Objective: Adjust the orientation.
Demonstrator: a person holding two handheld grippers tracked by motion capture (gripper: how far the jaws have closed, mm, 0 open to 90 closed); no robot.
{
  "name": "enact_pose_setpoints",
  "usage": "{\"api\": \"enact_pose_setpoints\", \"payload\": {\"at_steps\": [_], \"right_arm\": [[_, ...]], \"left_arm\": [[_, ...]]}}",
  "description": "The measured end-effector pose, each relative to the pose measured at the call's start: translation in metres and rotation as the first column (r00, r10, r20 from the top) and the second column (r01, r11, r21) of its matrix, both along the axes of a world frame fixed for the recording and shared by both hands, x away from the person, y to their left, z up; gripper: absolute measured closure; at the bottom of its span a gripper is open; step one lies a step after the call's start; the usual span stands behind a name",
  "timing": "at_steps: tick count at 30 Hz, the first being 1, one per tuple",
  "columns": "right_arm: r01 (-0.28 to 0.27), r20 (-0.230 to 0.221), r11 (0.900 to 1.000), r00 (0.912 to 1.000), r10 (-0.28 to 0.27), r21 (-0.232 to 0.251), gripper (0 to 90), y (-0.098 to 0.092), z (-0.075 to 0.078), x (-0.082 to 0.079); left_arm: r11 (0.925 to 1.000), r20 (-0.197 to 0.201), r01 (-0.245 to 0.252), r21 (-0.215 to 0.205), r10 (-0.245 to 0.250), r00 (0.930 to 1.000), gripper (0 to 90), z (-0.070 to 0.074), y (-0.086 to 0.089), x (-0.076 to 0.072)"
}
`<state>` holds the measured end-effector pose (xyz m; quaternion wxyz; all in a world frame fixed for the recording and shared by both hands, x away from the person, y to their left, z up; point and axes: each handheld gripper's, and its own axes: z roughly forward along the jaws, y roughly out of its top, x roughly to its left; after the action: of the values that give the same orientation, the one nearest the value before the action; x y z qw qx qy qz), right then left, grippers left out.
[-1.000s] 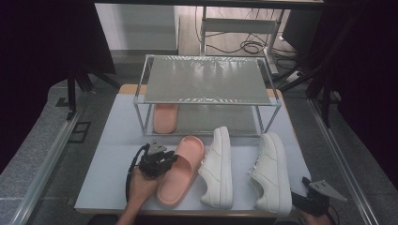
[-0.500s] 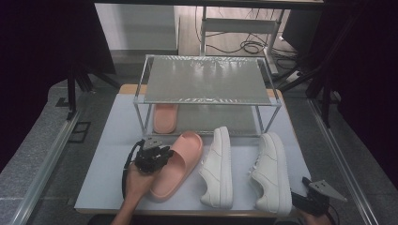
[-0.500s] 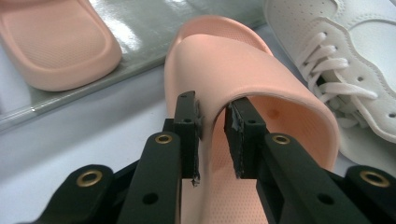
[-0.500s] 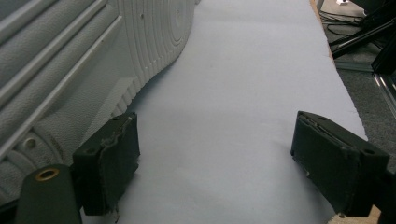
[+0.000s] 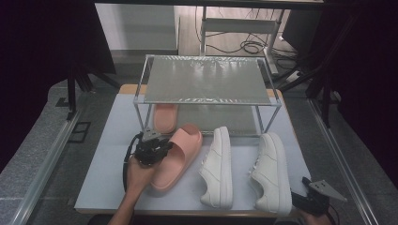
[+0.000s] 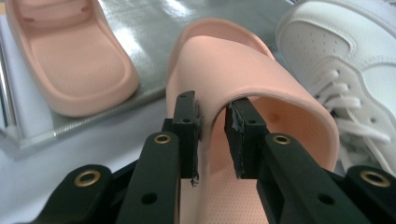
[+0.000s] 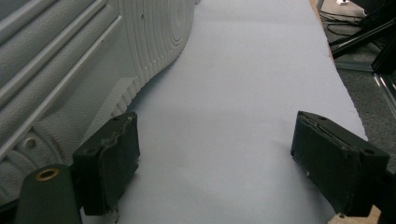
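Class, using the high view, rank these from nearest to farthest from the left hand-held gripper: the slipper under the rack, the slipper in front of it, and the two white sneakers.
1. Front slipper, clamped in the left hand-held gripper.
2. Rack slipper, just behind.
3. Near sneaker, centre.
4. Far sneaker, at the right.

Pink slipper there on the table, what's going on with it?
A person's left gripper is clamped on the strap edge of the pink slipper, in front of the metal rack. Its mate already sits on the rack's lower shelf. Two white sneakers wait on the table. The right gripper rests open beside them.
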<state>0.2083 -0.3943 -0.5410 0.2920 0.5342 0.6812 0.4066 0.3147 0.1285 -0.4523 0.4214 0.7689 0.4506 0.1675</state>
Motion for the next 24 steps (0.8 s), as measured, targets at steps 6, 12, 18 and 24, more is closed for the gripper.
{"api": "enact_pose_setpoints", "payload": {"at_steps": [6, 12, 18, 24], "right_arm": [[-0.001, -0.001, 1.0, 1.0, 0.001, 0.0, 15.5, 0.0, 0.0, 0.0], [-0.004, -0.002, 1.0, 1.0, 0.004, -0.003, 15.5, 0.0, 0.0, 0.0], [-0.003, -0.002, 1.0, 1.0, 0.003, -0.003, 15.5, 0.0, 0.0, 0.0], [-0.004, -0.002, 1.0, 1.0, 0.004, -0.004, 15.5, 0.0, 0.0, 0.0]], "left_arm": [[0.9999, 0.013, -0.011, 0.002, 0.011, 0.9999, 74.5, 0.006, -0.008, 0.014], [0.9997, 0.019, -0.024, -0.007, 0.024, 0.9995, 74.5, 0.012, -0.016, 0.028], [0.9982, 0.022, -0.06, -0.01, 0.06, 0.998, 74.5, 0.012, -0.023, 0.044], [0.9955, 0.035, -0.093, -0.014, 0.094, 0.995, 74.4, 0.01, -0.033, 0.059]]}}
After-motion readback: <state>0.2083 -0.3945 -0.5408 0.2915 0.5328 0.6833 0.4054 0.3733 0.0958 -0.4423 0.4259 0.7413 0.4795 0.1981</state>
